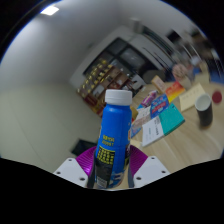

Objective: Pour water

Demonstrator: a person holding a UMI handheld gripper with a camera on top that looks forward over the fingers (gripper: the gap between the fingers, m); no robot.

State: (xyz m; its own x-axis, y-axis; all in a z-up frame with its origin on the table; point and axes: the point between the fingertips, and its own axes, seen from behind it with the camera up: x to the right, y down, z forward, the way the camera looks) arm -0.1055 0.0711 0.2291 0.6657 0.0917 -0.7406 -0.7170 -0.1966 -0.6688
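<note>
Gripper view: a blue plastic bottle with a white screw cap (113, 135) stands upright between the two fingers, filling the middle of the scene. Its label is blue, with a white patch of print high up and a yellow block with dark lettering lower down. The gripper (111, 172) has its fingers clenched on the bottle's lower body, one at either side; the purple pads (138, 160) press against the label, and the left one shows only as a sliver beside the yellow block. The bottle's base is hidden behind the fingers, so I cannot tell whether it rests on anything.

Beyond the bottle and to its right lies a pale wooden tabletop (190, 142), tilted in this view. On it sit a flat teal booklet or folder (170, 119), some white printed sheets (150, 131) just beside the bottle, and a small dark cup with a red band (203, 105) farther off, well apart from the bottle. More coloured packets lie near the table's far end, too small to name.

Behind the table, shelves (102, 75) hold rows of small colourful goods. A ceiling light (50, 11) glows above a plain cream wall (40, 100).
</note>
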